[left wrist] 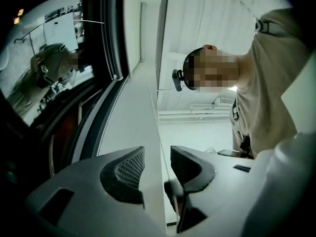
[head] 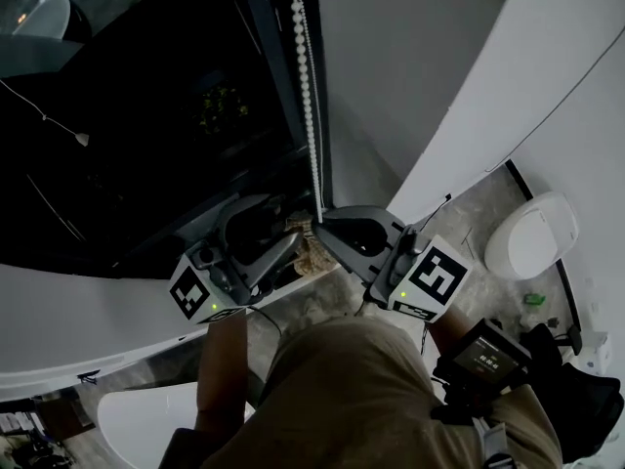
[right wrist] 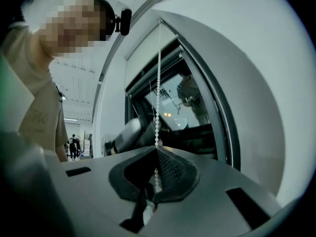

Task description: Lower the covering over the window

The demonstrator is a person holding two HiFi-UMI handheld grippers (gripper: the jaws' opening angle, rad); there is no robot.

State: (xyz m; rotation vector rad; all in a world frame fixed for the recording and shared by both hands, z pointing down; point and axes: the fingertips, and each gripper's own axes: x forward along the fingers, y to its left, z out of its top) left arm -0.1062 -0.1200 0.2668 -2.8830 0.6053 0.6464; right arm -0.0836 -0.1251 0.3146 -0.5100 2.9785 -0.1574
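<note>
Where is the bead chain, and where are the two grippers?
bead chain [head: 305, 86], head view, beads beside the window frame.
right gripper [right wrist: 157, 153], right gripper view, where shut jaws pinch the chain.
left gripper [left wrist: 158, 156], left gripper view, gap between open jaws.

White wall, dark window (reflective), speckled floor.

Your left gripper points a little upward, jaws standing well apart. Your bare left forearm runs down behind it. Your right gripper sits just beside it, tips nearly meeting, jaws pinched together on the bead chain.
</note>
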